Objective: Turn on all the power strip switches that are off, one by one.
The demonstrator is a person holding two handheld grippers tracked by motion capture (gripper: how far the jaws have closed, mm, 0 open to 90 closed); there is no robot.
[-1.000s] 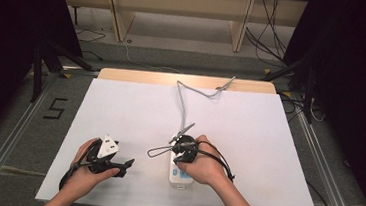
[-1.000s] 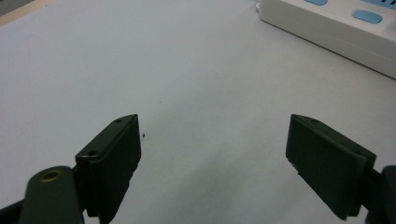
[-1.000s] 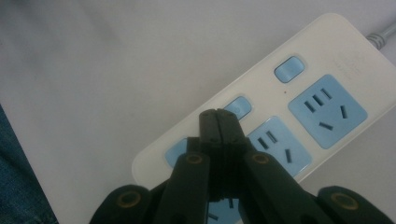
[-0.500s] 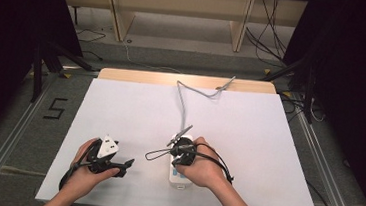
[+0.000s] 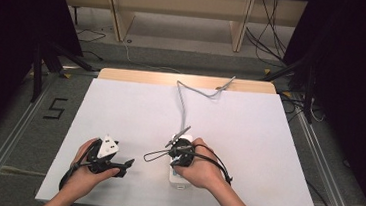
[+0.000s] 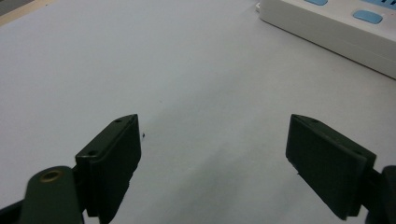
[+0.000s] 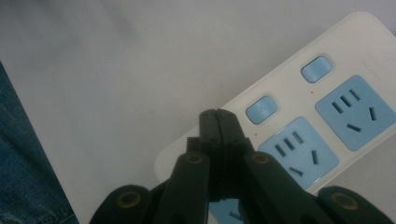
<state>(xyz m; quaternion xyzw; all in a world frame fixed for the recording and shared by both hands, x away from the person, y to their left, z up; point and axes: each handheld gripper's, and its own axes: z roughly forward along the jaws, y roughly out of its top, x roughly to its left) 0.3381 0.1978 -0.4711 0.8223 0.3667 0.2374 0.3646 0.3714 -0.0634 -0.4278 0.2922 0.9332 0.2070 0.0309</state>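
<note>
My right gripper (image 7: 218, 114), jaws pressed together, hovers over the white power strip (image 7: 299, 107) near the table's (image 5: 268, 140) near edge, centre. Left gripper (image 6: 215, 154), jaws apart, rests left of it. Far half lies open.

From my remote seat, the table (image 5: 120, 107) lies bare toward its far corners. Only the power strip (image 5: 178, 175) near the front edge and its grey cable (image 5: 183, 105), running to the far edge, block passage.
</note>
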